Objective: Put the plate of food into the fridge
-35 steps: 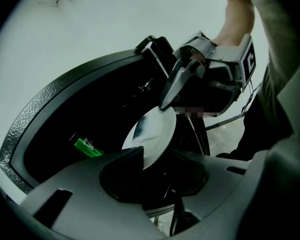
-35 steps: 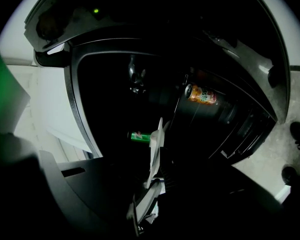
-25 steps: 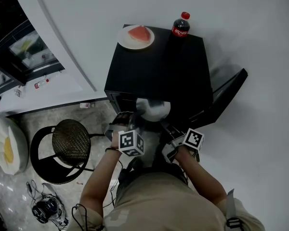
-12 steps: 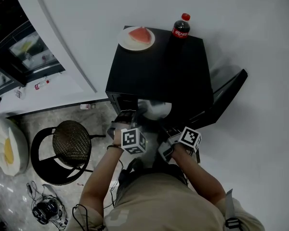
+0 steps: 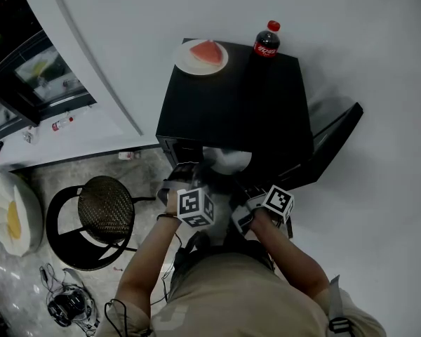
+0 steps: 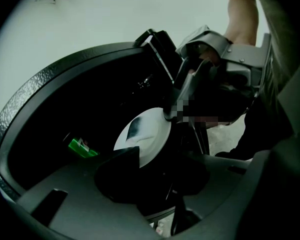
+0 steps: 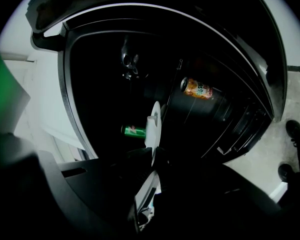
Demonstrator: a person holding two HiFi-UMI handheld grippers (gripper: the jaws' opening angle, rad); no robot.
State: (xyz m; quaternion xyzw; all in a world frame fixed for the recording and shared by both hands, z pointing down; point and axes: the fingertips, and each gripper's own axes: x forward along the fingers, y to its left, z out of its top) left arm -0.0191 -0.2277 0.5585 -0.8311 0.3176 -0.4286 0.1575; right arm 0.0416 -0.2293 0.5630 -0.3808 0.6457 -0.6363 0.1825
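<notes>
White plate stands gripped in right tool, left tool opening around its rim.

Left gripper: jaws opening, rim of round white plate between them. Right gripper, holding plate rim, shifted a little leftward in head view, now closer to left gripper.

A red label with white script is carried by the bottle at the back right corner of the fridge top, but the lettering is too small to be read. Inside the fridge, a white mark like a 7 is seen on the green can, while the print on the orange can cannot be made out.
</notes>
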